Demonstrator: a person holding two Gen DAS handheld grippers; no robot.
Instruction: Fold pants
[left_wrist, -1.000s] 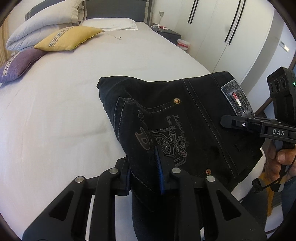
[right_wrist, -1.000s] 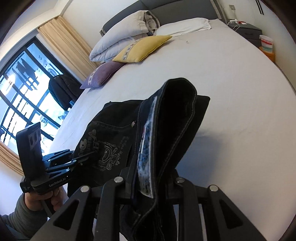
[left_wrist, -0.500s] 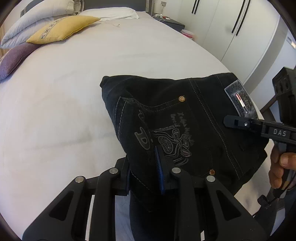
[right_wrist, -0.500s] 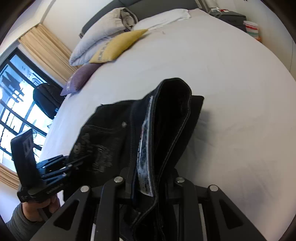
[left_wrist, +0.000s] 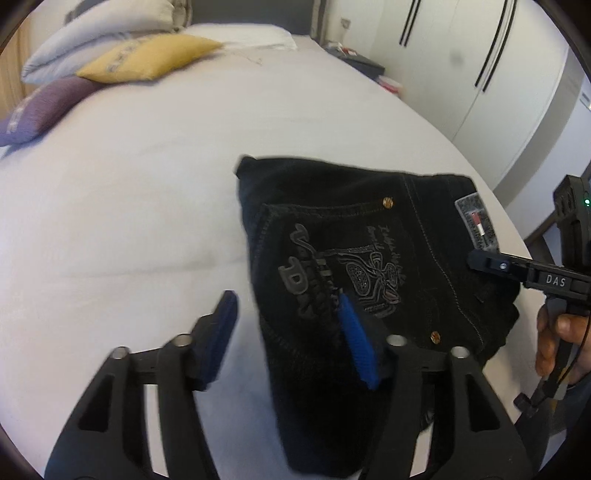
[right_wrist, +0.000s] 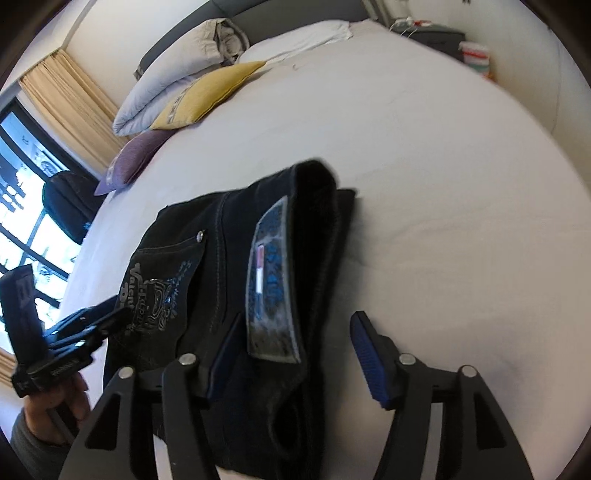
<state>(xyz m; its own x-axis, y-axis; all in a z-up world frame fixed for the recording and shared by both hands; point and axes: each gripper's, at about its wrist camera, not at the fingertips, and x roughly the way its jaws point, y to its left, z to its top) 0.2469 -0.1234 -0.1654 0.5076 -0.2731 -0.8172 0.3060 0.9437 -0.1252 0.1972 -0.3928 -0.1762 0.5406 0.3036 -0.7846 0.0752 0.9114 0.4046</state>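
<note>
The black jeans (left_wrist: 369, 258) lie in a compact fold on the white bed (left_wrist: 129, 221), near its foot, well away from the yellow cushion (left_wrist: 147, 59). Both tools are letting go: the left tool (left_wrist: 288, 332) and the right tool (right_wrist: 295, 350) have jaws opening, denim between them but no longer pinched. The fold looks essentially finished; only pulling clear, perhaps a final smoothing, seems left.

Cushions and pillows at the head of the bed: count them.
4, possibly more hidden: purple cushion nearest the window, yellow cushion beside it, folded pale grey pillow behind them, flat white pillow further along.
</note>
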